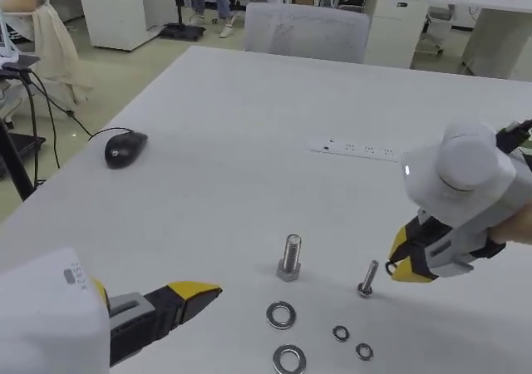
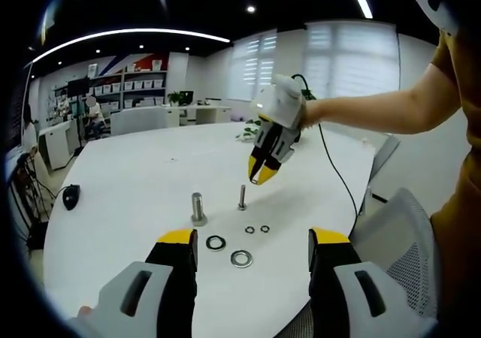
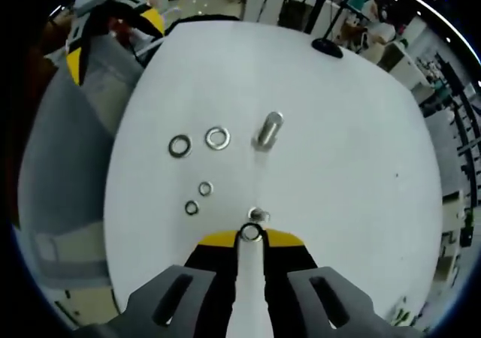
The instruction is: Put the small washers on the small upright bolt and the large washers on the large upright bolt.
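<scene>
Head view looks down over the tabletop (image 1: 233,141); left gripper view skims it low; right gripper view hangs close above the small bolt (image 3: 257,215), which all share.

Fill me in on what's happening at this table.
A person is working with a gripper in each hand. The right gripper is shut on a small washer, held close by the top of the small upright bolt but not yet on it. The left gripper hangs open, holding nothing. Two large washers and two small washers lie on the table near the large bolt.
</scene>
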### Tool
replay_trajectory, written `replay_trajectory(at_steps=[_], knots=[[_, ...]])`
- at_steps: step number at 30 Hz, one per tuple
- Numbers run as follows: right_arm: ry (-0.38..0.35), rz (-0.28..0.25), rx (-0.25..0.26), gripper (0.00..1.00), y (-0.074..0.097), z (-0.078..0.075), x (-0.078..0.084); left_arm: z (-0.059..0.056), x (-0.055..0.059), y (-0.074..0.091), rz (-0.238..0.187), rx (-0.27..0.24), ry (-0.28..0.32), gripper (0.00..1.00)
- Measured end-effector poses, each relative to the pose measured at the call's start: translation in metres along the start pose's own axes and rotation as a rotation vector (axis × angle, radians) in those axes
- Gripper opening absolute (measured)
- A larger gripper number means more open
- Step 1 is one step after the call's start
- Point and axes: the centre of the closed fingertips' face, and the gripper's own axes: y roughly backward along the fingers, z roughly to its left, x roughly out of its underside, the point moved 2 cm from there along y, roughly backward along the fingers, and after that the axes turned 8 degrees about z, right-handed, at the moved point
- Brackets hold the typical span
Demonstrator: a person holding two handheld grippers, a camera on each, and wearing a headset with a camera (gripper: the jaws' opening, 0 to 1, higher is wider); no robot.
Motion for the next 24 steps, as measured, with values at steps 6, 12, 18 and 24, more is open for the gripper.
replay_trajectory(at_steps=[6,12,18,24], knots=[[0.007,0.003,0.001,0.12,-0.002,-0.009,-0.007,0.003,0.0,0.0,0.003,-0.007,0.001,0.59],[0.02,0.018,-0.011,0.12,-0.008,-0.01,-0.009,0.004,0.0,0.0,0.004,-0.009,0.005,0.59],[0.029,0.025,-0.02,0.12,-0.01,-0.012,-0.009,0.005,-0.001,-0.001,0.003,-0.009,0.008,0.59],[0.038,0.036,-0.03,0.12,-0.015,-0.012,-0.006,0.006,-0.003,-0.001,0.0,-0.011,0.008,0.59]])
